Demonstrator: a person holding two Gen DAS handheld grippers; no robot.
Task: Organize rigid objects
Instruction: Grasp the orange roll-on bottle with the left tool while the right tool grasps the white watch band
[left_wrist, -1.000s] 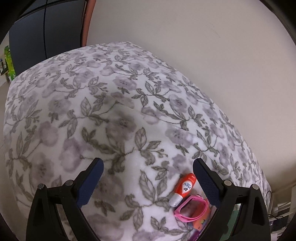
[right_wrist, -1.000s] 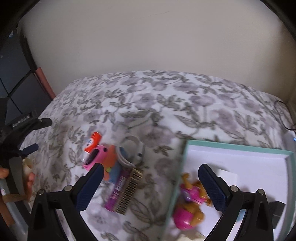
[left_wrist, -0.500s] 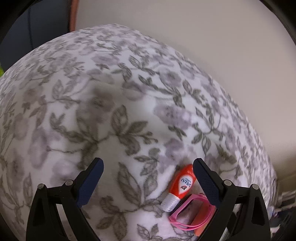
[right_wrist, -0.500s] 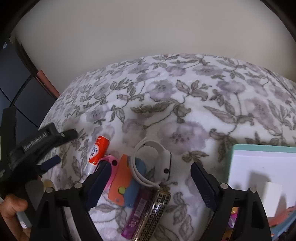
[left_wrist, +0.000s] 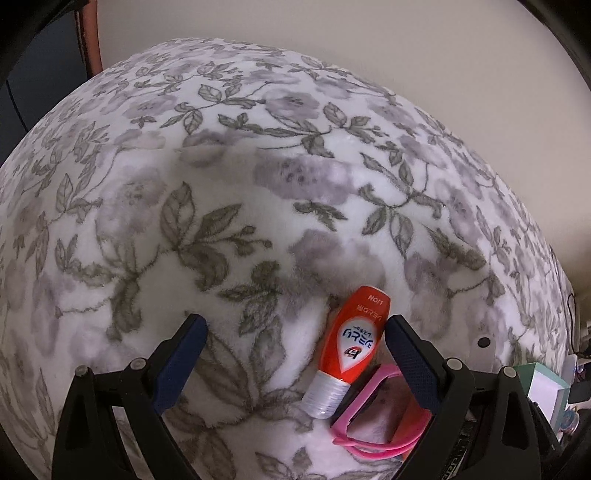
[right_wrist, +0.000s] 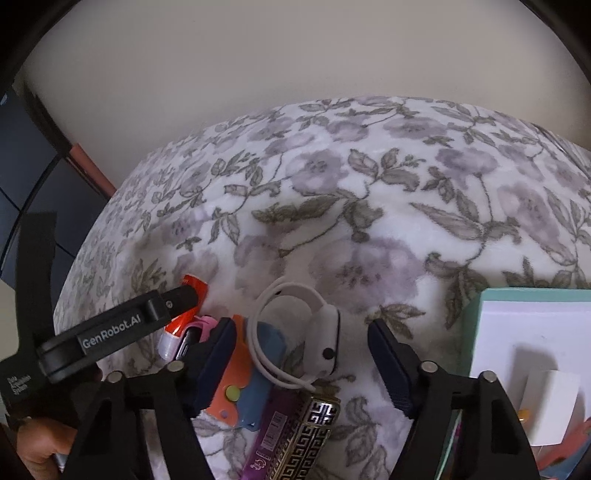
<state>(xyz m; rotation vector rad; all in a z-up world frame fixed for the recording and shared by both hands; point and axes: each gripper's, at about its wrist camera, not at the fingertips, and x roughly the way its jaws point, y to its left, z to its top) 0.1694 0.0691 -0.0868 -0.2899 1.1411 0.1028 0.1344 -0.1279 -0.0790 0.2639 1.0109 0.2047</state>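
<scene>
your right gripper (right_wrist: 301, 360) is nearer the white smartwatch (right_wrist: 327, 332) on the floral blanket (right_wrist: 369, 192); its jaws are closing astride it, not yet touching; the watch body runs along the fingers. your left gripper (left_wrist: 295, 360) stands wide, empty, with the red tube (left_wrist: 351, 347) just inside its right finger.

blanket (left_wrist: 258, 206): fuzzy matt cloth | tube (left_wrist: 356, 341): glossy plastic | watch (right_wrist: 327, 341): smooth matt plastic | gripper pads (left_wrist: 410, 363): textured rubber
</scene>
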